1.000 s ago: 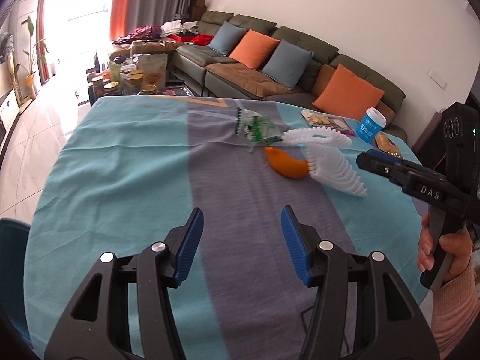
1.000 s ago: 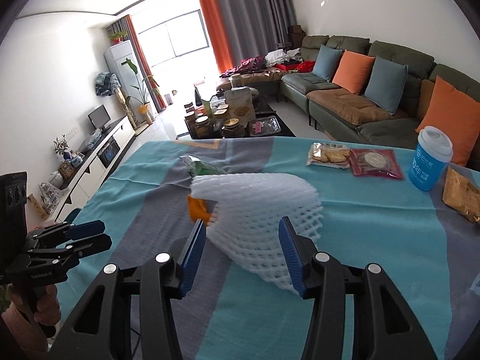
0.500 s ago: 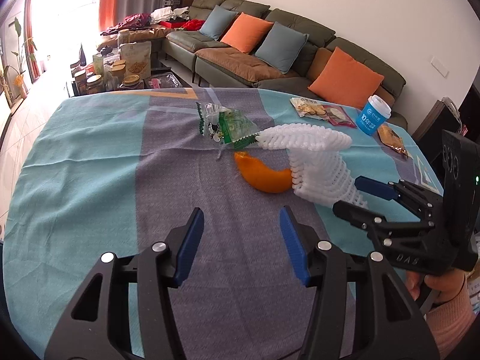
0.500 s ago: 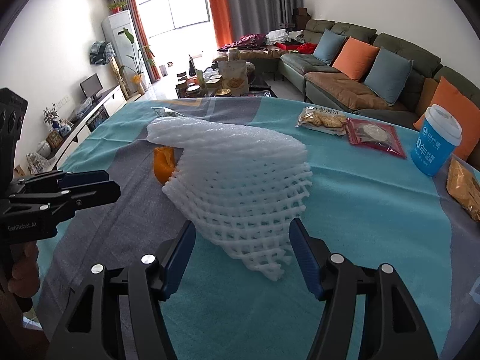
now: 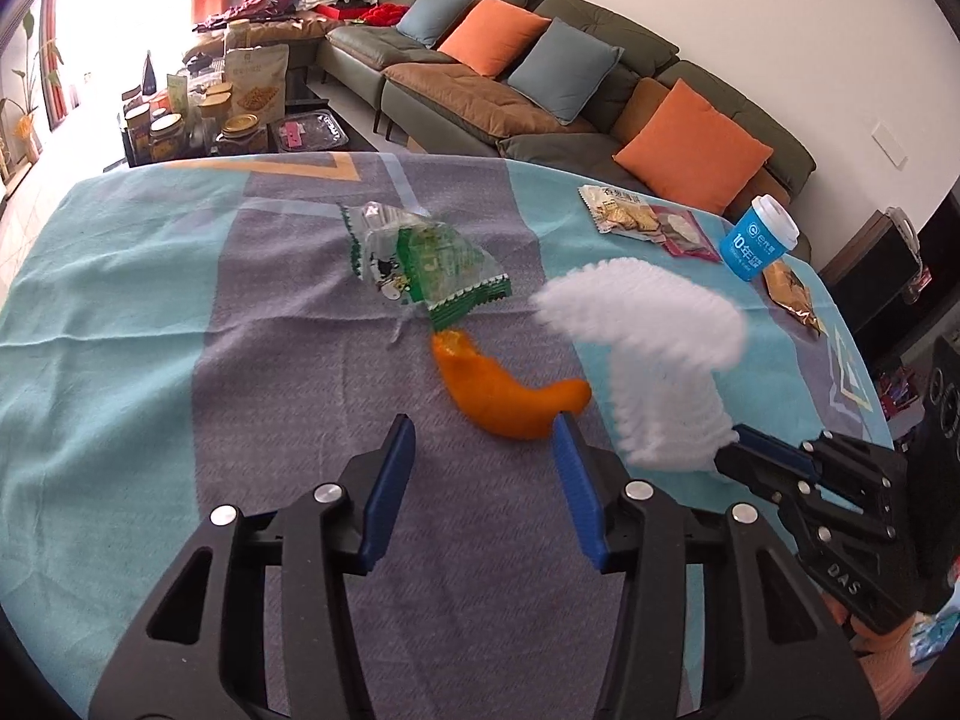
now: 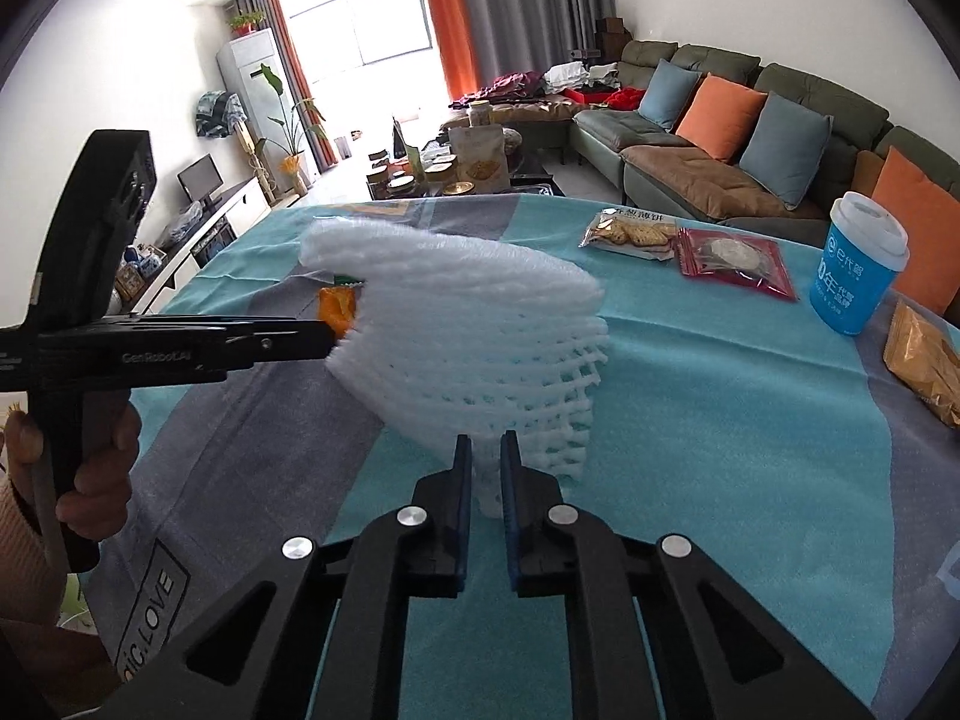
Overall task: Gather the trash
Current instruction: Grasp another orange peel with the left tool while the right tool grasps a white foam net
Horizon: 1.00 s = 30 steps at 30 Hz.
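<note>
Within the last half second the right tool [image 6: 485, 468] had pinched shut on the white foam fruit net [image 6: 474, 342] at the worktop's [image 5: 120, 360] centre, so collection had probably begun, while the left tool [image 5: 483, 468] gaped wide, orange peel [image 5: 504, 396] at its twelve o'clock.

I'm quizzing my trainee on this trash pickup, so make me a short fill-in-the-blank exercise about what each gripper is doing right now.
1. The right gripper is shut on the white ____ net.
2. The left gripper is ____, holding nothing.
3. Just ahead of the left gripper's fingers lies an ____ peel.
4. The cup on the tablecloth is ____ with a white lid.

Answers: foam; open; orange; blue
</note>
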Each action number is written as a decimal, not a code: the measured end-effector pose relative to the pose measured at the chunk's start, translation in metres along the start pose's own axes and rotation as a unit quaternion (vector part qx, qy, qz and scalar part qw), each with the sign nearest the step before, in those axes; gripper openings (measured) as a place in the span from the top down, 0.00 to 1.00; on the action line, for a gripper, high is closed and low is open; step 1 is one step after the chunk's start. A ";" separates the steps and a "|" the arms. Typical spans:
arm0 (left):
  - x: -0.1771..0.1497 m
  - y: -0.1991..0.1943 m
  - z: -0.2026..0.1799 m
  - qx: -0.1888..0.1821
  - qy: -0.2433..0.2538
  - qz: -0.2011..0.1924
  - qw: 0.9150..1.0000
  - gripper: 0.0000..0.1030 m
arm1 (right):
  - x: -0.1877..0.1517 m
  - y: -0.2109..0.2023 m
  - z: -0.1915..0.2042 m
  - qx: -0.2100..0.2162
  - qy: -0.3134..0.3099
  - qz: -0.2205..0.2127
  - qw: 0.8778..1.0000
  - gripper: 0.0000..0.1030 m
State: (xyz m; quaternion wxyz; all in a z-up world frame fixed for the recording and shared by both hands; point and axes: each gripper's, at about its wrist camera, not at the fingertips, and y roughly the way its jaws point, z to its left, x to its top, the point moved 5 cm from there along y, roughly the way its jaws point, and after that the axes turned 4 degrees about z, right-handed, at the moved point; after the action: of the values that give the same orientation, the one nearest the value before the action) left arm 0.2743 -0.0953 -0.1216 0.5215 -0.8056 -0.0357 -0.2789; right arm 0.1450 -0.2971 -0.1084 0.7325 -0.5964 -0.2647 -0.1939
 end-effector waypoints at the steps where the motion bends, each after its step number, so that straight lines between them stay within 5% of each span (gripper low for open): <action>1: 0.002 0.003 -0.001 -0.003 -0.001 0.003 1.000 0.55 | -0.001 -0.002 0.000 0.003 0.001 -0.003 1.000 0.92; 7: 0.012 0.013 -0.004 -0.010 -0.010 0.010 1.000 0.55 | -0.002 -0.014 0.002 0.026 0.009 -0.014 1.000 0.92; 19: 0.013 0.014 -0.002 -0.033 -0.019 0.006 0.999 0.78 | -0.003 -0.028 0.007 0.058 0.012 -0.020 0.998 0.92; 30: -0.021 -0.043 0.017 -0.020 -0.025 -0.033 0.999 0.79 | -0.007 -0.044 0.020 0.117 0.022 -0.026 0.993 0.92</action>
State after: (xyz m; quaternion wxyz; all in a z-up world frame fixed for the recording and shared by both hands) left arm 0.2488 -0.0561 -0.1010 0.4948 -0.8209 -0.0701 -0.2763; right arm 0.1094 -0.2874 -0.0758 0.7973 -0.4953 -0.2854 -0.1937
